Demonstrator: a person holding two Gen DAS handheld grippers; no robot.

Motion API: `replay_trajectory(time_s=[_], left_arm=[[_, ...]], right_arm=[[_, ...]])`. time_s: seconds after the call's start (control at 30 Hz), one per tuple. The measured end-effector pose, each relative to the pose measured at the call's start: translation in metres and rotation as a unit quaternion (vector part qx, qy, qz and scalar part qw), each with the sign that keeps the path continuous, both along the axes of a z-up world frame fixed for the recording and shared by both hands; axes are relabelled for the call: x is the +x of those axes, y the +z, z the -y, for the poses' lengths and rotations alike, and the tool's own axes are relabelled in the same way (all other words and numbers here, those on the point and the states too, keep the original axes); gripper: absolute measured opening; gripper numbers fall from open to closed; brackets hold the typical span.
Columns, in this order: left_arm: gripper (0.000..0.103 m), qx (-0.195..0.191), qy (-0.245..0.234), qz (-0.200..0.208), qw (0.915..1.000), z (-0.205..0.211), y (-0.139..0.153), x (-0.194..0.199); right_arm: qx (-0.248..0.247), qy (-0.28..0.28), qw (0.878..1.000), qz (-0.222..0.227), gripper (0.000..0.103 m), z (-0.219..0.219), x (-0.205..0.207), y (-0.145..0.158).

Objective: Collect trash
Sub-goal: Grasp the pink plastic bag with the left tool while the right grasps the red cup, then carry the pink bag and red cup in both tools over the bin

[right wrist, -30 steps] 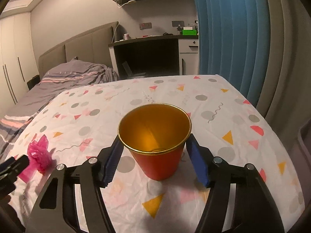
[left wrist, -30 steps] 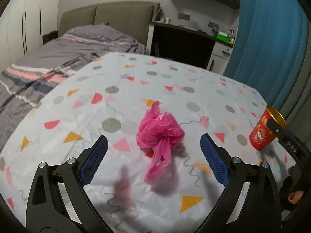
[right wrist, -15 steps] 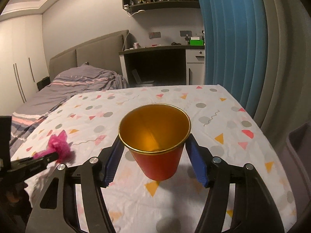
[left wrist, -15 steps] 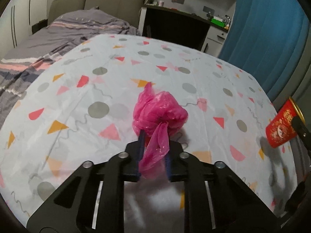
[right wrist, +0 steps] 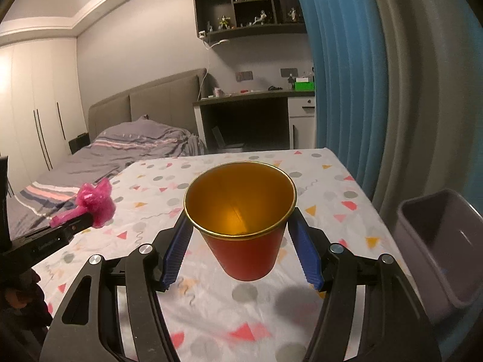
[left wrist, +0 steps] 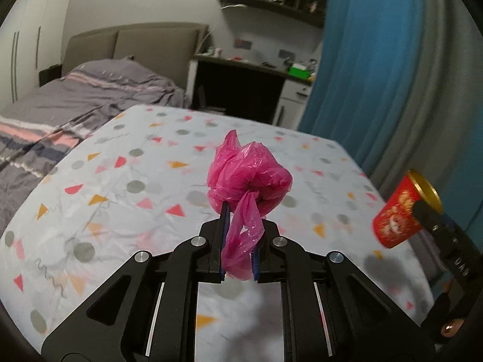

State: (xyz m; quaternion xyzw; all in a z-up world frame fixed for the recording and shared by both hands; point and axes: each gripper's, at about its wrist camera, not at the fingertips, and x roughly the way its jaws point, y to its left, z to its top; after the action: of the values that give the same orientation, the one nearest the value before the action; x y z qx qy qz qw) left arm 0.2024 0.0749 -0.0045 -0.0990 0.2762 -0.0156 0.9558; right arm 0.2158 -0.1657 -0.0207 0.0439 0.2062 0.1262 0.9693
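Gripped in the left gripper [left wrist: 238,241] is the pink bag [left wrist: 249,178], held above the desk [left wrist: 120,187]; the red cup [right wrist: 241,226] is clamped by the right gripper [right wrist: 241,241]; the grey bin [right wrist: 437,241] lies off the desk's right edge, nearer the right gripper.

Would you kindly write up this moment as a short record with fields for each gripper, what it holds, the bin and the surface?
left gripper: jaws closing, pinching the tail of the pink plastic bag, which is lifted off the cloth
right gripper: clamped on the red paper cup, upright, gold inside, looks empty
bin: grey, open, at the table's right edge
surface: patterned tablecloth
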Motion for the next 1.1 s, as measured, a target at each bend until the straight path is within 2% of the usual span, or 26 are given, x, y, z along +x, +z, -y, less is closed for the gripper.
replay_trajectory(time_s=[0.3,0.6,0.9,1.1], left_arm=[[0.011,-0.002,-0.058,0.014,0.9982,0.062,0.01,-0.029],[0.011,0.004,-0.111,0.025,0.9935,0.122,0.016,-0.039],[0.011,0.01,-0.168,0.03,0.9853,0.183,0.021,-0.033],[0.011,0.013,-0.218,0.041,0.975,0.232,0.023,-0.024]], right_arm=[[0.0,-0.024,1.0,0.017,0.063,0.042,-0.049,0.002],[0.006,-0.063,0.998,0.026,0.063,0.082,-0.064,0.002],[0.012,-0.104,0.994,0.042,0.063,0.12,-0.075,0.001],[0.001,-0.149,0.988,0.05,0.063,0.156,-0.077,-0.003]])
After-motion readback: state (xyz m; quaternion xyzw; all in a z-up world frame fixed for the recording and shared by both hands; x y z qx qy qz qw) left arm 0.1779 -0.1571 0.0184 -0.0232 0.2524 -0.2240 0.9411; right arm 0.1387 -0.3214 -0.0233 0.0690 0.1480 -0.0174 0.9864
